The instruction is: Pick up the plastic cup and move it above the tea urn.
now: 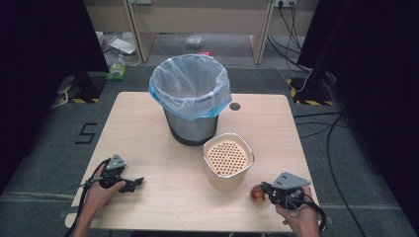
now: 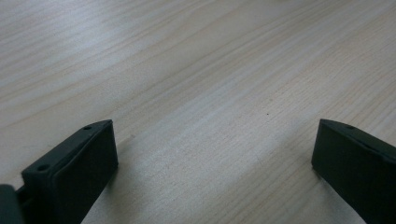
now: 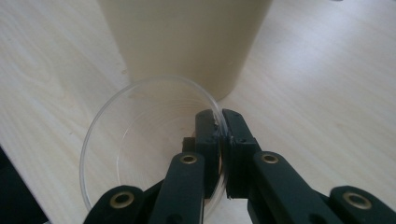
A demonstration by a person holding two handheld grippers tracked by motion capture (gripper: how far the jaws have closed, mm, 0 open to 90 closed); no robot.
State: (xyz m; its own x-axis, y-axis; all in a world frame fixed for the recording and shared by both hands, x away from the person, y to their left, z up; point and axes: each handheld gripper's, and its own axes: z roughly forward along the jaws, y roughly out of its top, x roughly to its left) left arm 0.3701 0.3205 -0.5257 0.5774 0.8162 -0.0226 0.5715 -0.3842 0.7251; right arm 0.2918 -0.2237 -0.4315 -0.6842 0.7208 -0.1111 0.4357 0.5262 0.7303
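clear plastic cup (image 3: 140, 149) pinched by right claw (image 3: 220, 123) | left claw (image 2: 215, 154) spread | floor mark "5" (image 1: 86, 133)

Left claw (image 1: 132, 184) at lower left, jaws spread wide; right claw (image 3: 219, 135) at lower right, jaws pinched tight.

My high view looks forward and down from above the near edge, taking in the whole bench (image 1: 148, 128). My left gripper view skims bare wood very close up. My right gripper view sits just behind the clear cup (image 3: 140, 140), facing the cream container (image 3: 187, 42) that the high view also shows.
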